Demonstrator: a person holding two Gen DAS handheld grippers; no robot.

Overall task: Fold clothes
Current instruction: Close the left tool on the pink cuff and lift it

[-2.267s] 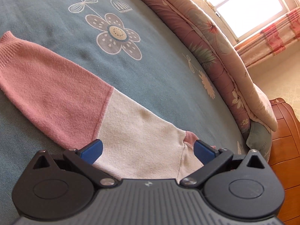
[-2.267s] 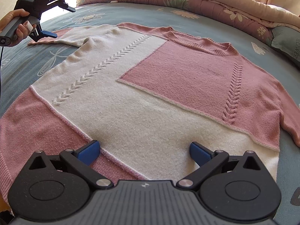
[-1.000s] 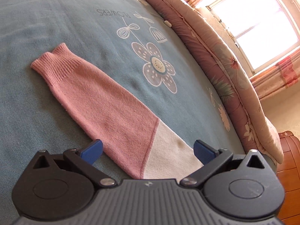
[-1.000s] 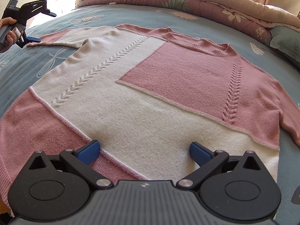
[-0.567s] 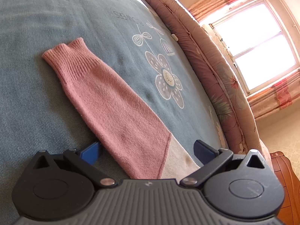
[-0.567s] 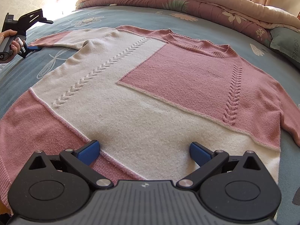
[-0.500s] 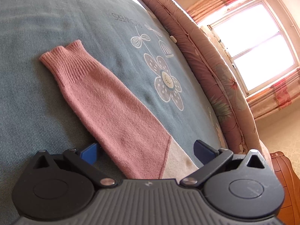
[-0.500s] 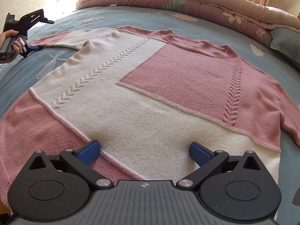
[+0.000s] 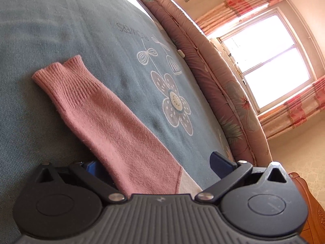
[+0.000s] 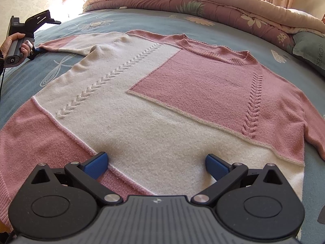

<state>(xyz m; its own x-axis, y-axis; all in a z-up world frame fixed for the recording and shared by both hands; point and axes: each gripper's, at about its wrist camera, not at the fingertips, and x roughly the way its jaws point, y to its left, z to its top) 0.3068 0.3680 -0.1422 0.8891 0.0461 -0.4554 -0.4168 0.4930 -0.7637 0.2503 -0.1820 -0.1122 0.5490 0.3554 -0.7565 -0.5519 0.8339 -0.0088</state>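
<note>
Nearest us, our right gripper (image 10: 155, 163) hung with its jaws spread wide over the lower hem of the pink-and-white sweater (image 10: 162, 101), gripping nothing. The sweater lay flat, front up, on the blue flowered bedspread (image 10: 121, 20). Farther off to the left, our left gripper (image 9: 154, 162) straddled the pink sleeve (image 9: 105, 118), its jaws parted, one blue pad partly hidden under the sleeve's edge. Beyond lay the ribbed cuff (image 9: 65, 75), then the rolled floral quilt (image 10: 193, 2).

Black hand-held gripper (image 10: 155, 165) with blue fingertips (image 10: 95, 163).
</note>
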